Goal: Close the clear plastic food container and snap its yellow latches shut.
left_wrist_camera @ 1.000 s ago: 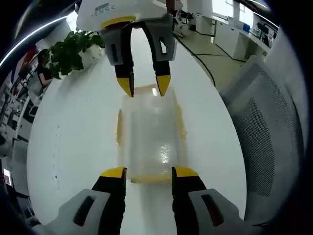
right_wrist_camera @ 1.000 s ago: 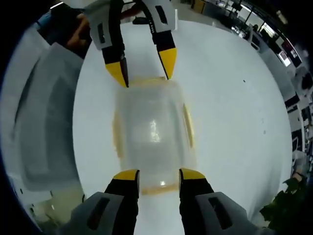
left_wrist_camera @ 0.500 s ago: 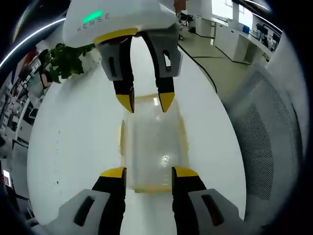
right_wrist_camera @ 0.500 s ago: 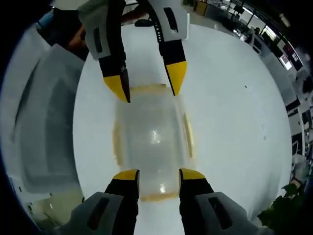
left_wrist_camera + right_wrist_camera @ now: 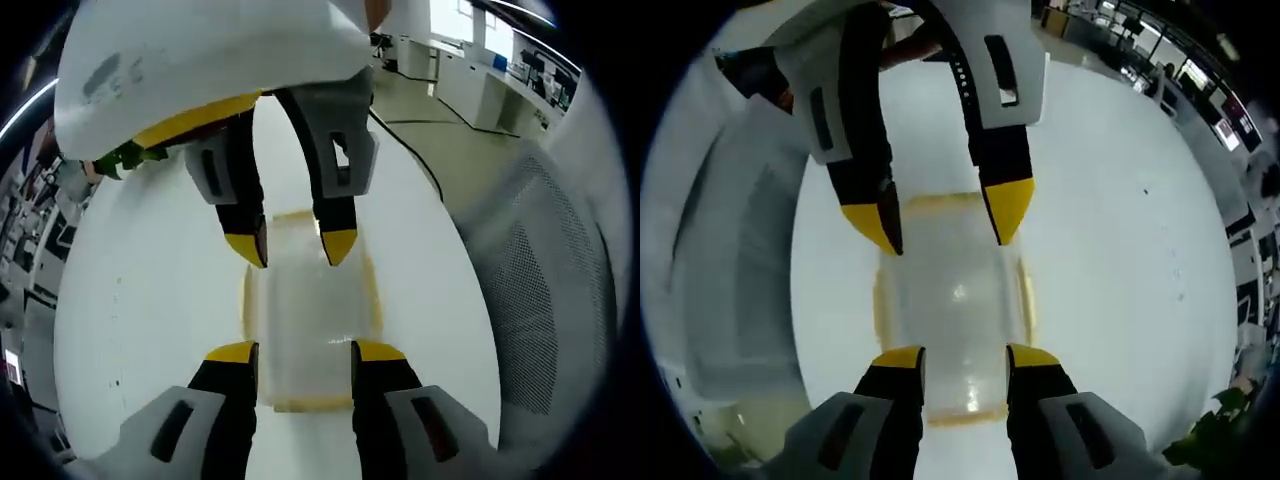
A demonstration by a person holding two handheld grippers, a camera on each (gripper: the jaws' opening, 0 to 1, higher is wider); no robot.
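**Inspector:** Where does the container lie?

**Recorder:** The clear plastic food container (image 5: 308, 325) sits on the white table (image 5: 150, 300), lid lying on top, with yellow latches along its rim. In the left gripper view the near short end lies between the left gripper (image 5: 296, 352) tips; the far end lies under the right gripper (image 5: 292, 247), which reaches in from the top. In the right gripper view the same container (image 5: 952, 300) runs from the right gripper (image 5: 965, 356) at the bottom to the left gripper (image 5: 940, 225) coming in from above.

**Inspector:** State of the claws?

**Recorder:** Both stand apart, jaws parted to roughly the container's width. Neither is clamped on anything that I can see (whether the yellow tips touch the lid or hang just above it cannot be told).

**Inspector:** The latches?

**Recorder:** One yellow latch (image 5: 1027, 300) shows along a long side, another (image 5: 958, 415) at the near short end. Whether they are snapped down cannot be told.

**Inspector:** Surroundings?

**Recorder:** A mesh-backed chair (image 5: 545, 290) stands beside the table; a green plant (image 5: 125, 158) sits at the table's far side.
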